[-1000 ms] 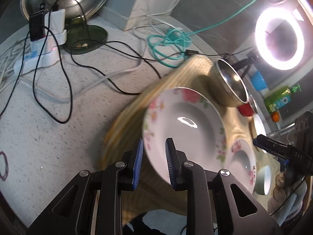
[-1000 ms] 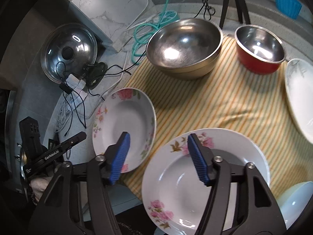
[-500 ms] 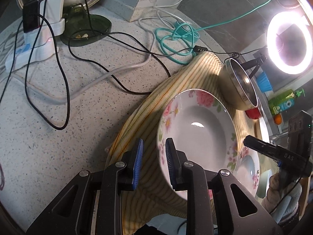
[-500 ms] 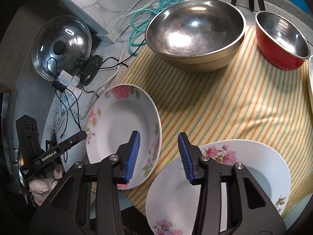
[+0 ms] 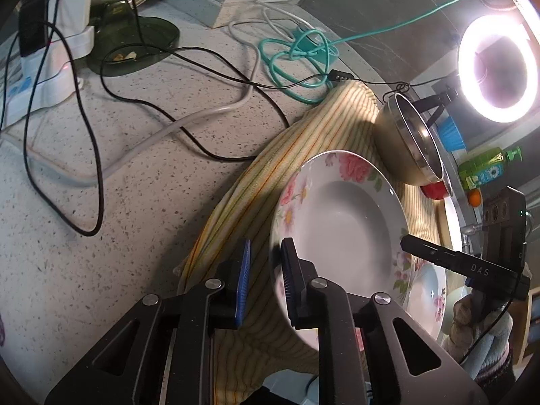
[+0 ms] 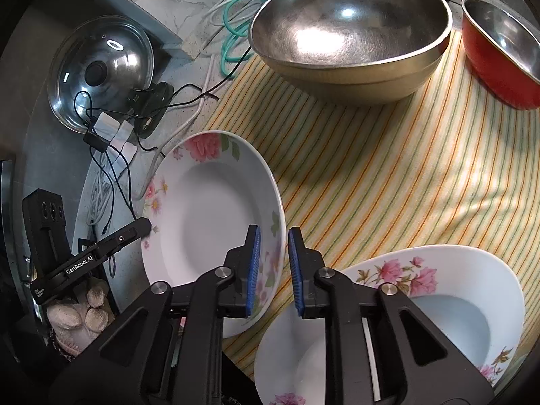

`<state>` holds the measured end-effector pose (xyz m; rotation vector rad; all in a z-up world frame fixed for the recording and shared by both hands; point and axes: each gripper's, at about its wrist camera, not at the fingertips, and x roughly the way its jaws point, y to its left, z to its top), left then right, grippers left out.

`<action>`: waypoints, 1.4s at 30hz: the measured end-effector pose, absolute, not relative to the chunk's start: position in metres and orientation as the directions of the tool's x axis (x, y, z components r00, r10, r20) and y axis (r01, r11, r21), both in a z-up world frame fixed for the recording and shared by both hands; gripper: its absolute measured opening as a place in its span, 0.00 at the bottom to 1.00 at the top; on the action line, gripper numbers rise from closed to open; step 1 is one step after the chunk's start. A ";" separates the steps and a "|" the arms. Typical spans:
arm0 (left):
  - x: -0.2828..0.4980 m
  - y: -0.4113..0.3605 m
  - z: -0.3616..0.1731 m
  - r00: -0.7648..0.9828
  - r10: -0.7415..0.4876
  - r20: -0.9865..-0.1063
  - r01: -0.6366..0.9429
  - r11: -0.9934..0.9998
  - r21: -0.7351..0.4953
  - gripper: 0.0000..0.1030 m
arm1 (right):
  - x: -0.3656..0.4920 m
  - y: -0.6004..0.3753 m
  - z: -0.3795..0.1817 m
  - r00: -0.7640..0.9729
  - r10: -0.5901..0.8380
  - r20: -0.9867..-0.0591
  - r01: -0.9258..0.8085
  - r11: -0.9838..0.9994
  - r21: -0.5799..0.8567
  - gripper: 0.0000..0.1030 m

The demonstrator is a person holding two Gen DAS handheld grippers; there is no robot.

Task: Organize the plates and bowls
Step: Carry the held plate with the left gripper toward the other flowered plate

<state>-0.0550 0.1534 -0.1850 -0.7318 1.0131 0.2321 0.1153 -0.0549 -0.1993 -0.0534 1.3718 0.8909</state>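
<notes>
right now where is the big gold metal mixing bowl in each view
Left wrist view: the big gold metal mixing bowl is right of centre, seen side-on, below the ring light.
Right wrist view: the bowl fills the top centre, its inside facing the camera.
Shared landmark: the yellow striped cloth under it.

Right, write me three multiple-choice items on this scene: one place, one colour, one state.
1. The large brass-toned steel bowl stands: A on the yellow striped cloth; B on bare counter; C in a sink.
2. The coiled cable is: A red; B teal; C yellow.
3. The right gripper is: A wide open; B holding a lid; C shut on the white floral deep plate.
Key: A, cloth lies under the bowl; B, its loops show teal; C, the plate's rim sits between its closed pads.
</notes>
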 end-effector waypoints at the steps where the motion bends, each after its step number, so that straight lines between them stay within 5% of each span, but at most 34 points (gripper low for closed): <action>1: -0.054 0.153 -0.185 0.527 -0.149 -0.837 -0.497 0.745 -0.446 0.15 | 0.115 -0.055 -0.200 -0.066 0.513 -0.856 -0.571 0.684 0.453 0.16; 42: -0.009 0.116 -0.147 0.571 -0.218 -0.792 -0.318 0.831 -0.457 0.11 | 0.122 -0.120 -0.160 0.051 0.591 -0.805 -0.446 0.735 0.511 0.12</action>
